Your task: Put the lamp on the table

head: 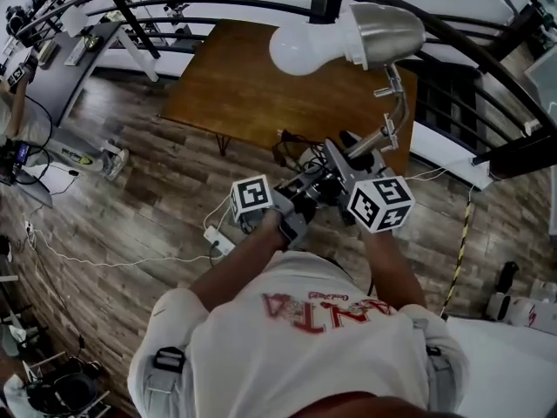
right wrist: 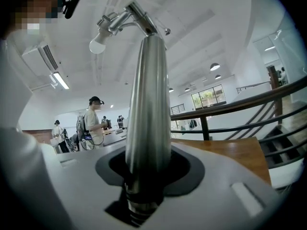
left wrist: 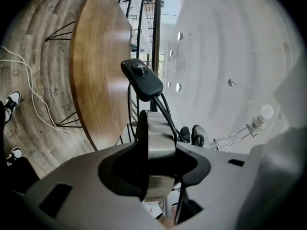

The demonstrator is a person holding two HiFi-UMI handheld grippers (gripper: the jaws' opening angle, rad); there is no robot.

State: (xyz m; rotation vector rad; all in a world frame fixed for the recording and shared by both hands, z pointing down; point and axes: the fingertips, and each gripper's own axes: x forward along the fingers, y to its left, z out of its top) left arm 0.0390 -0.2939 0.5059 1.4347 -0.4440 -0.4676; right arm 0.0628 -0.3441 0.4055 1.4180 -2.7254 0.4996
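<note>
The lamp is lifted off the floor, with a silver shade (head: 383, 33), a white bulb (head: 300, 49) and a jointed arm. My right gripper (head: 350, 162) is shut on the lamp's silver stem (right wrist: 148, 104), which stands between its jaws in the right gripper view (right wrist: 146, 176). My left gripper (head: 303, 194) is shut on the edge of the lamp's grey base (left wrist: 156, 138), seen between its jaws (left wrist: 156, 174). The black cord with its inline switch (left wrist: 142, 78) hangs off the base. The wooden table (head: 252, 85) lies just ahead of both grippers.
A black curved railing (head: 487, 50) runs behind the table. A white power strip with cables (head: 218, 240) lies on the wood floor near my feet. A desk (head: 61, 68) stands at far left. Several people (right wrist: 93, 121) stand in the background.
</note>
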